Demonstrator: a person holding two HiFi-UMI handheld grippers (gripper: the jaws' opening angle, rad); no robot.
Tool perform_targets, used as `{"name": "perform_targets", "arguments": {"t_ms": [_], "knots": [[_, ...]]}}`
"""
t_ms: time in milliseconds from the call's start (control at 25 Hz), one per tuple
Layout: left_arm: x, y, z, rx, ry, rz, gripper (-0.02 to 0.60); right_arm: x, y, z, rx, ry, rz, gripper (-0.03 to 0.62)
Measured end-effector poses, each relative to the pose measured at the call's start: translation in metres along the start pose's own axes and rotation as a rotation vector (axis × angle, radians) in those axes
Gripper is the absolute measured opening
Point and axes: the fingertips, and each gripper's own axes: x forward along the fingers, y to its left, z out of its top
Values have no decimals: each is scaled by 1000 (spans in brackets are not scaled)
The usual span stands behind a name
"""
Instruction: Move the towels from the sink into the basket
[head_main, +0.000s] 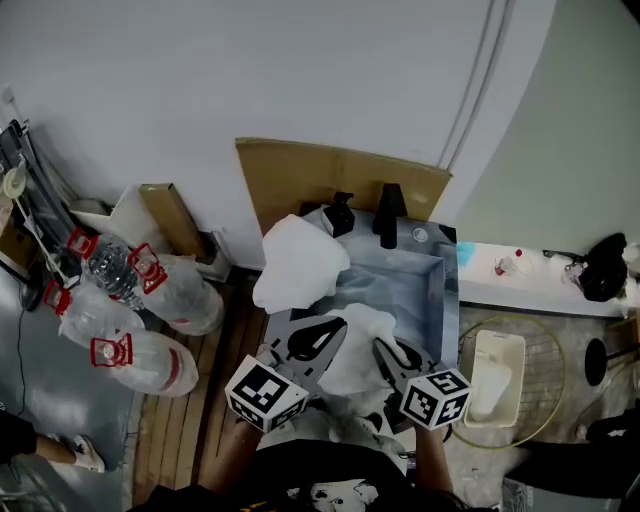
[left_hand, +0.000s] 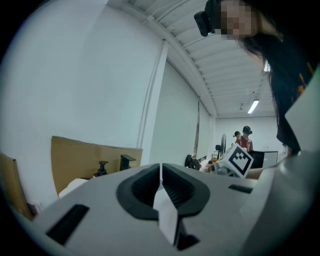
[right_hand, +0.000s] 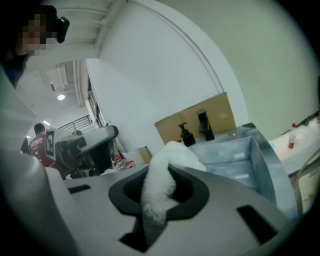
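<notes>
A grey sink (head_main: 405, 272) has a wire basket (head_main: 540, 372) to its right. One white towel (head_main: 298, 262) drapes the sink's left rim. We hold a second towel (head_main: 355, 350) at the near rim: the left gripper (head_main: 318, 340) pinches a thin edge, and the right gripper (head_main: 393, 358), nearer the basket, clamps a thick fold.

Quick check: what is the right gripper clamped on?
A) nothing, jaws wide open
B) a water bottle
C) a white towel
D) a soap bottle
C: in the right gripper view, the right gripper has its jaws closed on a white towel that bulges out past them.
</notes>
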Motion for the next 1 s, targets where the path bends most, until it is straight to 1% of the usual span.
{"name": "perform_targets", "arguments": {"t_ms": [160, 320, 480, 680, 840, 1000], "knots": [[29, -24, 7, 18, -19, -54, 17, -43, -13, 28, 19, -102, -23, 54], [63, -57, 6, 25, -8, -124, 17, -92, -38, 52, 27, -194, -71, 54], [98, -100, 5, 38, 0, -210, 17, -145, -65, 65, 53, -275, -128, 52], [148, -161, 4, 55, 10, -324, 17, -217, -108, 78, 92, -382, -206, 51], [187, -212, 3, 65, 15, -410, 17, -275, -138, 86, 130, -465, -231, 51], [219, -257, 3, 68, 11, -478, 17, -329, -159, 94, 117, -530, -265, 51]]}}
